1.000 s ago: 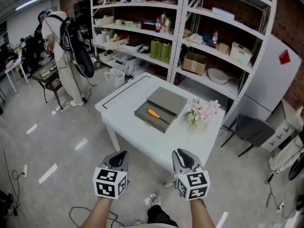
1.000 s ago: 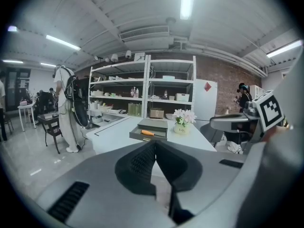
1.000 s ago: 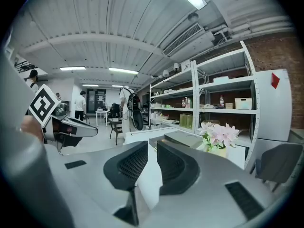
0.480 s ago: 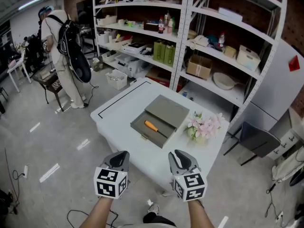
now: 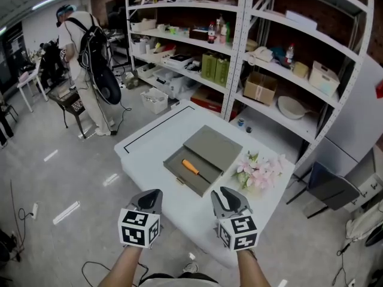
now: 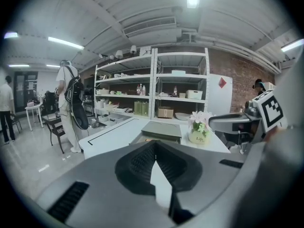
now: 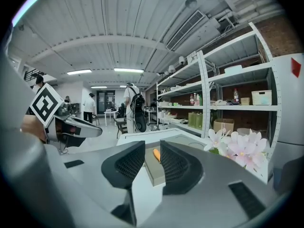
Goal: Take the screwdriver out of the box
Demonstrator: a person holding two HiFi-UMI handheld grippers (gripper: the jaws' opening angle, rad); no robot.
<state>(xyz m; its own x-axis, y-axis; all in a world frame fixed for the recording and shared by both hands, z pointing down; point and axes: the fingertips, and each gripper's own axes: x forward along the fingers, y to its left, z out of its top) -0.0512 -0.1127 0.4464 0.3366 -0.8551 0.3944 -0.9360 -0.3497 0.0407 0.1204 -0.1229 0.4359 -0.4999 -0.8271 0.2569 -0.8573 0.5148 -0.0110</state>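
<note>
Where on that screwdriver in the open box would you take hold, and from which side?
By the thick orange handle, from above, jaws across its width. The screwdriver lies flat in the shallow box, whose walls likely block a sideways approach; the thin shaft offers less to pinch.

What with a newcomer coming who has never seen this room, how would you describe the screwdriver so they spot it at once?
Find the white table in front of the metal shelves. On it sits an open grey box beside pink flowers. The screwdriver lies in its tray, the only thing there with an orange handle.
</note>
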